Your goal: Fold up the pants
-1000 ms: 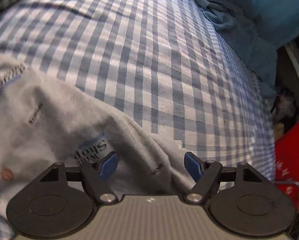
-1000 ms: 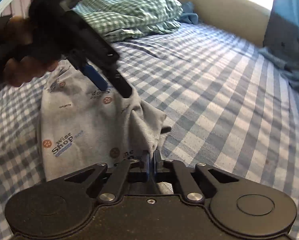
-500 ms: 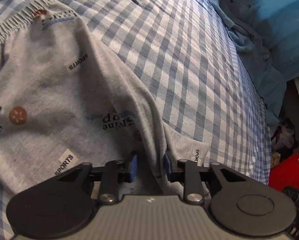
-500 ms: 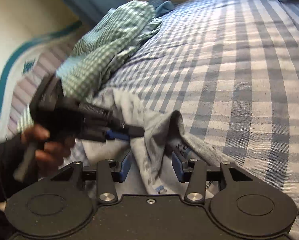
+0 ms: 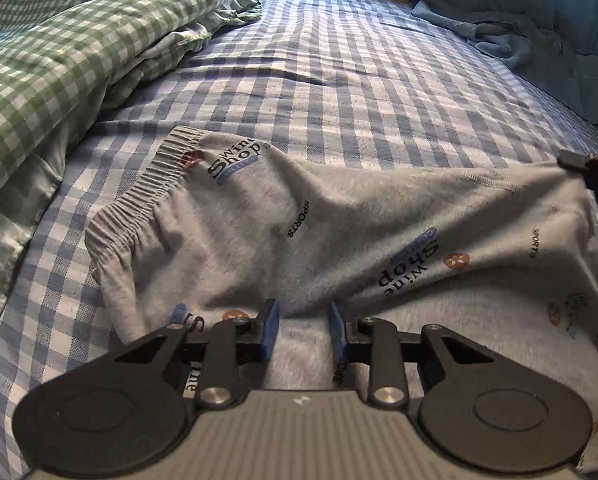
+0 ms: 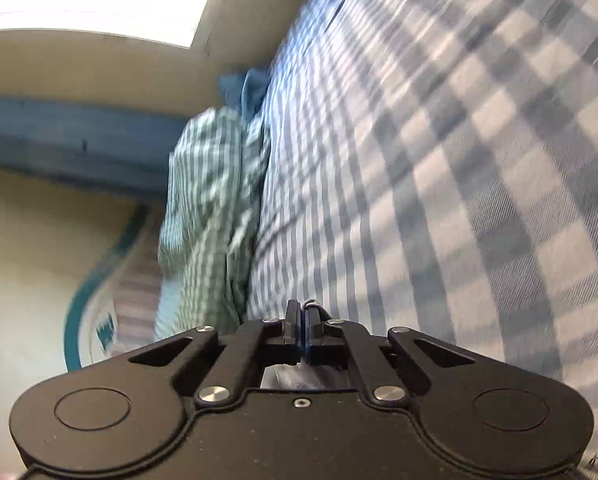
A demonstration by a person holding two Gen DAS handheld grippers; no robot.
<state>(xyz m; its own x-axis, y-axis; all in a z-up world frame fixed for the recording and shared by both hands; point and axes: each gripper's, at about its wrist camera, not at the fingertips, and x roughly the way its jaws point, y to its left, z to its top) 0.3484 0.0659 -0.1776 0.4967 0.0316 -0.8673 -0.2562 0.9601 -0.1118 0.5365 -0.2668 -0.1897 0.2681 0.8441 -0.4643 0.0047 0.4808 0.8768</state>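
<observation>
Grey printed pants [image 5: 323, 236] lie spread across the blue-checked bed sheet [image 5: 379, 80], elastic waistband at the left. My left gripper [image 5: 302, 330] is open, its blue pads just above the near edge of the pants, holding nothing. My right gripper [image 6: 302, 320] is shut on a pinch of grey pants fabric [image 6: 291, 378], seen just behind the closed pads. It also shows at the right edge of the left wrist view [image 5: 595, 172], holding the far right corner of the pants stretched out. The right wrist view is tilted and blurred.
A crumpled green-checked duvet [image 5: 59, 48] lies along the left side of the bed and shows in the right wrist view [image 6: 207, 220]. Blue bedding [image 5: 539, 32] is piled at the far right. A cream wall [image 6: 39, 240] runs beside the bed.
My left gripper has let go of the fold and pulled back. My right gripper has shut on the pants and drawn them out to the right, spreading them flatter.
</observation>
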